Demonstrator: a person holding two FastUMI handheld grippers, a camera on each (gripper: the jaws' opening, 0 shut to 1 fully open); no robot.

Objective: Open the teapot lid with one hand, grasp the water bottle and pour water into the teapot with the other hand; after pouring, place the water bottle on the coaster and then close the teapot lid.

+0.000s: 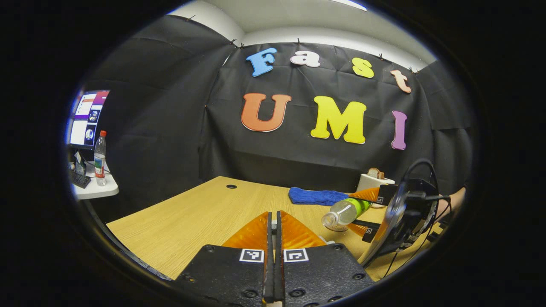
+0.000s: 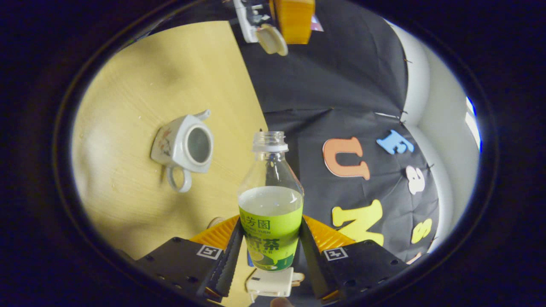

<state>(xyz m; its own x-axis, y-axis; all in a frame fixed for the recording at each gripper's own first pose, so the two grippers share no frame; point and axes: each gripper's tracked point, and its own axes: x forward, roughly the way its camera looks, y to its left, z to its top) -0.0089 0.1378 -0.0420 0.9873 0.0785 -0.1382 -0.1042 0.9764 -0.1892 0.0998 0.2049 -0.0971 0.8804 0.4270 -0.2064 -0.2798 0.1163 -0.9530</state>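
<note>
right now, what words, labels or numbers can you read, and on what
Clear plastic water bottle with green label, in the right hand-held gripper: print partly hidden, not readable whole.
Monitor screen on the side desk: too small.
Red-capped clear bottle beside it: label too small.

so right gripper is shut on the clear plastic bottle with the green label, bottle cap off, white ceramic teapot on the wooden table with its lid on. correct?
One thing is wrong: the white ceramic teapot has its lid off; the right gripper view looks straight into its open mouth. The rest stands: the right gripper is shut on the clear plastic bottle with the green label, cap off, and the teapot stands on the wooden table.
</note>
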